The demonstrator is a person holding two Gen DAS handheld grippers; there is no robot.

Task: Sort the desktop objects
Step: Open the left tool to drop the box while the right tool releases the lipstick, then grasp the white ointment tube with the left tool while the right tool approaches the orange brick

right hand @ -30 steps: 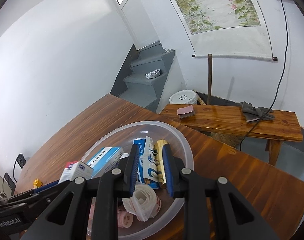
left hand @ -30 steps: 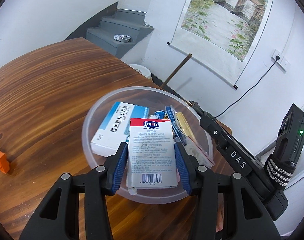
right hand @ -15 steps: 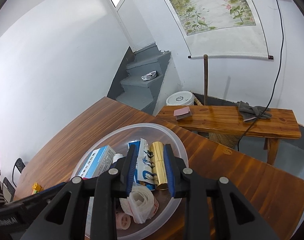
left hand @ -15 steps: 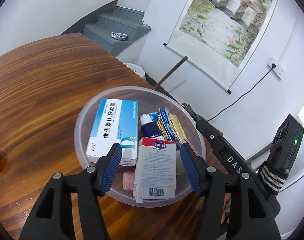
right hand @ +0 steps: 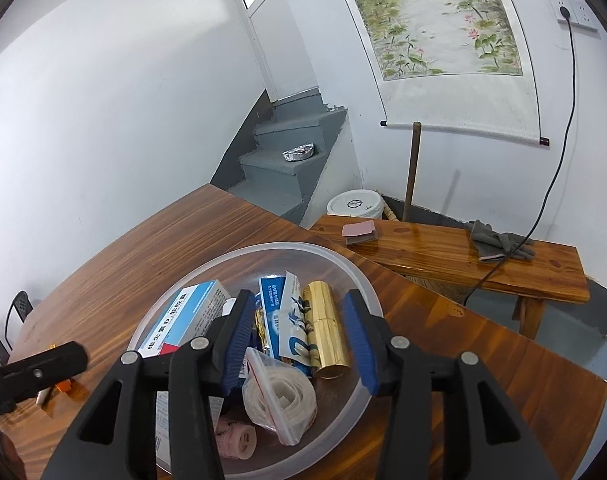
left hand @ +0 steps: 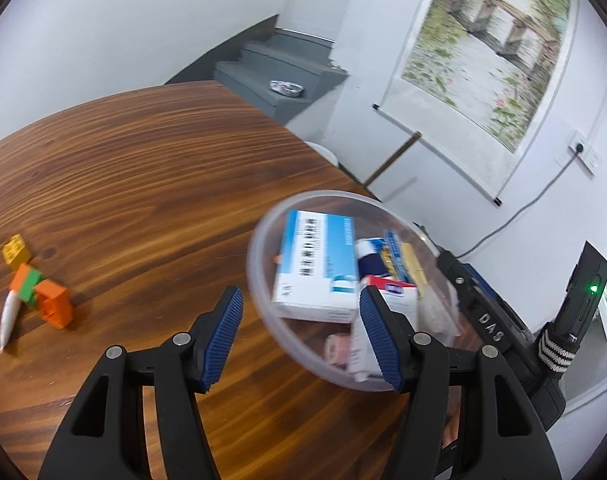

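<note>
**A:** ok so where's everything relative to the clear bowl [left hand: 263, 240]? going left to right here

**B:** well off to its left on the wooden table [left hand: 143, 168] there's a white pen-like stick [left hand: 8, 316], a yellow brick [left hand: 17, 251], a green-and-orange brick [left hand: 26, 284] and an orange block [left hand: 54, 305], all bunched together; left gripper [left hand: 299, 336] sits just at the bowl's left edge, jaws released and wide, nothing between them; one pad overlaps the rim

**A:** and inside the bowl?

**B:** blue-and-white medicine box [right hand: 183, 320] on the left side; then blue sachets [right hand: 281, 316], a gold tube [right hand: 327, 332] on the right, a zip bag of white tape [right hand: 279, 396] at the near side; pink roll [right hand: 235, 436] beside it

**A:** right gripper?

**B:** right gripper [right hand: 297, 344] hangs over the bowl's middle, jaws opening; sachets and gold tube lie between the pads, not pinched
</note>
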